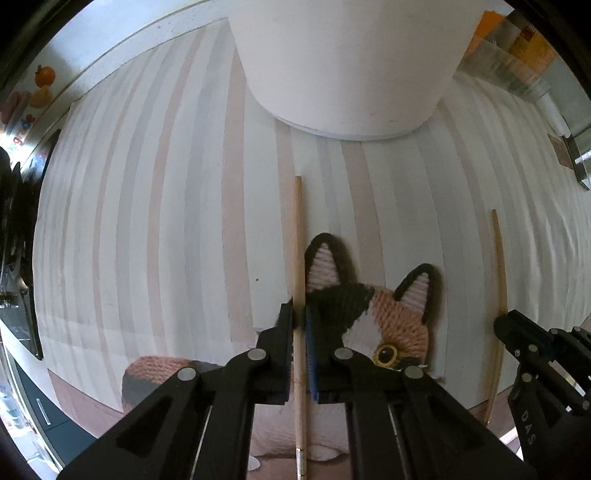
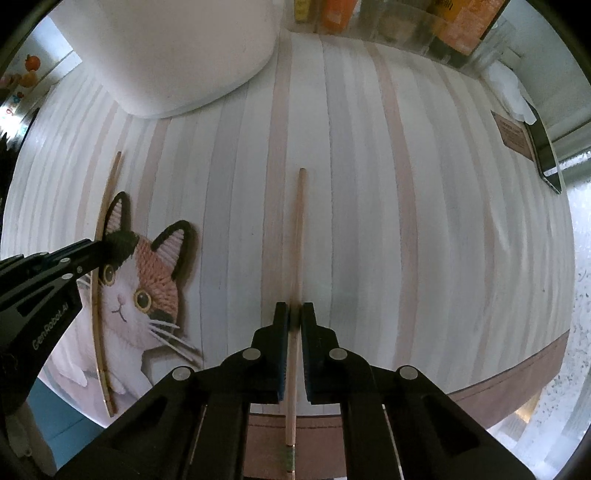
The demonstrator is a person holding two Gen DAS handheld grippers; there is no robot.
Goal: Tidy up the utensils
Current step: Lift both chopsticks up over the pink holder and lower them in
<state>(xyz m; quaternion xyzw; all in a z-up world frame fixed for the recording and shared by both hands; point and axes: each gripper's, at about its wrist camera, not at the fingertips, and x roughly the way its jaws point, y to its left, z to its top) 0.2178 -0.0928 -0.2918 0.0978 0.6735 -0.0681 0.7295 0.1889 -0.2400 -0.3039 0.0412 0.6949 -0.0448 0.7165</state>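
Observation:
Two wooden chopsticks lie lengthwise on a striped tablecloth. My left gripper [image 1: 300,314] is shut on the left chopstick [image 1: 298,236], which runs along the edge of a cat-shaped mat [image 1: 388,317]. My right gripper [image 2: 294,314] is shut on the right chopstick [image 2: 299,229], with its decorated end below the jaws. The left view also shows the right chopstick [image 1: 500,266] with the right gripper [image 1: 517,325] on it. The right view shows the left chopstick [image 2: 105,206] and the left gripper [image 2: 99,251] over the cat mat [image 2: 147,288].
A large white cylindrical container [image 1: 343,66] stands on the cloth just beyond the chopstick tips, also in the right view [image 2: 173,51]. Clear bins with orange boxes [image 2: 424,22] line the back right. A dark tray [image 2: 546,147] sits at the far right edge.

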